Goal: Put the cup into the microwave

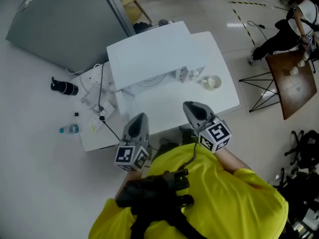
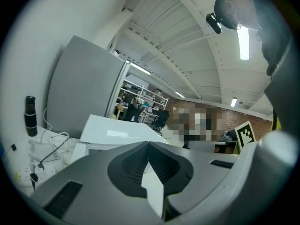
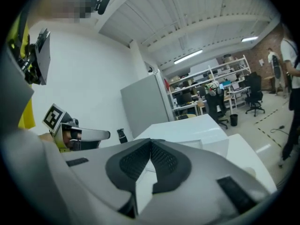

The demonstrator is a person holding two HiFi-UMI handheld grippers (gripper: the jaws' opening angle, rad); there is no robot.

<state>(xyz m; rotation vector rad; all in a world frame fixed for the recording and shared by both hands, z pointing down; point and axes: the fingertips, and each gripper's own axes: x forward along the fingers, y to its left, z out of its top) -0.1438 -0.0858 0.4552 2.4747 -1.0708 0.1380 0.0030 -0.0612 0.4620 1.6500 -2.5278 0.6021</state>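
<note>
Cup [image 1: 212, 82] stood on the white desk [image 1: 164, 109], just right of the front of the microwave [image 1: 149, 51] and well apart from both tools. The left gripper [image 1: 139, 117] and right gripper [image 1: 191, 105] hung side by side over the desk's near edge, pointing toward the microwave. Each had its fingers [image 2: 126, 165] pressed together on nothing. A black bottle [image 1: 64, 87] stood off to the left.

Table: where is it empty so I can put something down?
Bare: the near strip of the white table, in front of the microwave. Crowded: around the cup at the right, and by the cables on the left.
</note>
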